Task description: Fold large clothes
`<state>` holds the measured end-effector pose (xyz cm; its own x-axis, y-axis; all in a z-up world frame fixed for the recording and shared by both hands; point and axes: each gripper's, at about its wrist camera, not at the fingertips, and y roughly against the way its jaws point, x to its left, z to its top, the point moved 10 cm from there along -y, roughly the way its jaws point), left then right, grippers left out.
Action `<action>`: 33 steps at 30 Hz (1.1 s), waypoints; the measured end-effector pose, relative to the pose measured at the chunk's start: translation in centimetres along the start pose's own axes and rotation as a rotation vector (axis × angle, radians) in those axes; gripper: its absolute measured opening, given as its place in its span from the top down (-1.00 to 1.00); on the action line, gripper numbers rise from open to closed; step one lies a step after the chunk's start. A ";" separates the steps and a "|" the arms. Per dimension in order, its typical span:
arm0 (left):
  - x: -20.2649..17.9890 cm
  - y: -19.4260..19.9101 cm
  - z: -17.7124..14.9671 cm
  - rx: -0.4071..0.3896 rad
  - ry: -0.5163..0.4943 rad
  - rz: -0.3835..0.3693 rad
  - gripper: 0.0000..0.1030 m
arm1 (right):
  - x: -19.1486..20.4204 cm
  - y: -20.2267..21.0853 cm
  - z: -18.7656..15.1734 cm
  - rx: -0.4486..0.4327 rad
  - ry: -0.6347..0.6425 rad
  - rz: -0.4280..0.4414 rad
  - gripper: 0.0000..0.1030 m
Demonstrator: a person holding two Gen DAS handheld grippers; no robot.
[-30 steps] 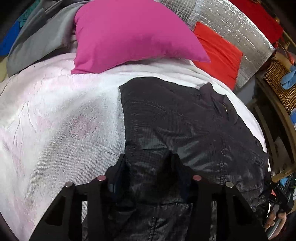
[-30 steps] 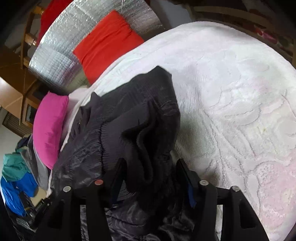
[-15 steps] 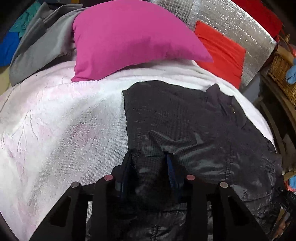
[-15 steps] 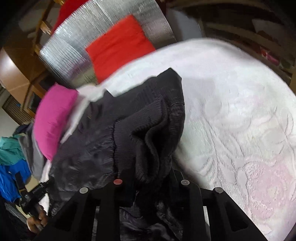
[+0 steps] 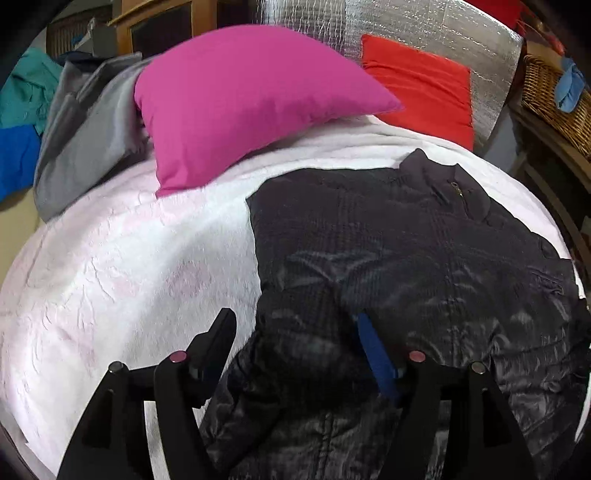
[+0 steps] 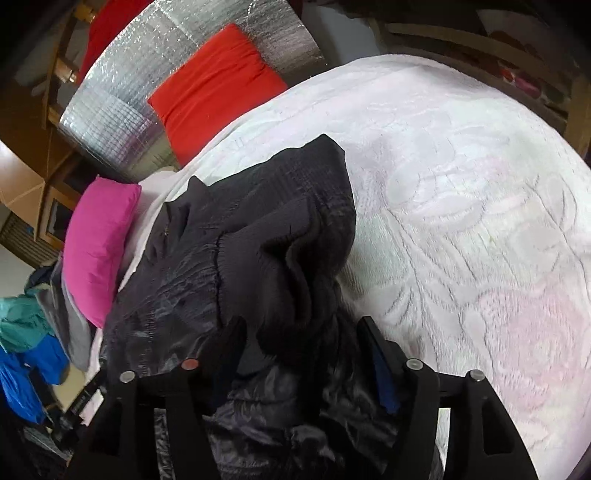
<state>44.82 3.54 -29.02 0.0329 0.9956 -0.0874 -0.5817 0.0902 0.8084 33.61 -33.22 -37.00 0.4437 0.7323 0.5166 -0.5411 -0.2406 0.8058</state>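
A black quilted jacket (image 5: 388, 251) lies on the white bedspread (image 5: 122, 266), its zipped collar toward the pillows. My left gripper (image 5: 295, 328) hovers at the jacket's near left edge. Its jaws are opening. The left finger (image 5: 218, 343) stands over bare bedspread and the blue-padded right finger (image 5: 373, 354) over fabric, with a loose fold between them and neither pad pressing. In the right wrist view the jacket (image 6: 258, 229) is bunched, with a ribbed knit part humped up. My right gripper (image 6: 303, 328) straddles that hump, jaws opening, the cloth slack between the fingers.
A pink pillow (image 5: 243, 99) and a red pillow (image 5: 421, 85) lean on a silver foil headboard (image 5: 406, 22). Grey (image 5: 85, 133), teal and blue clothes pile at the far left. A wicker basket (image 5: 554, 99) stands at the right. Bare bedspread (image 6: 480, 206) stretches right of the jacket.
Half a second ago both grippers pinched folds of the jacket. Both pairs of jaws have now spread and the folds have slackened. The left view has rolled and tilted up.
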 end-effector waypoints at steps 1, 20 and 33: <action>-0.1 -0.2 -0.3 0.018 0.015 -0.018 -0.37 | 0.0 -0.1 -0.2 0.006 -0.003 -0.001 -0.31; -0.3 -1.0 -1.0 0.038 0.035 -0.045 -0.26 | 0.4 -0.7 -0.1 -0.030 0.115 -0.106 0.28; -0.7 7.0 -0.3 -0.194 -0.038 0.051 -0.45 | 0.1 8.2 0.0 -0.246 -0.002 -0.013 -0.34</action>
<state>40.49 3.43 -23.48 0.0279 0.9993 -0.0242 -0.7292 0.0369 0.6833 29.25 -35.17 -30.36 0.4536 0.7327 0.5073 -0.6927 -0.0683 0.7180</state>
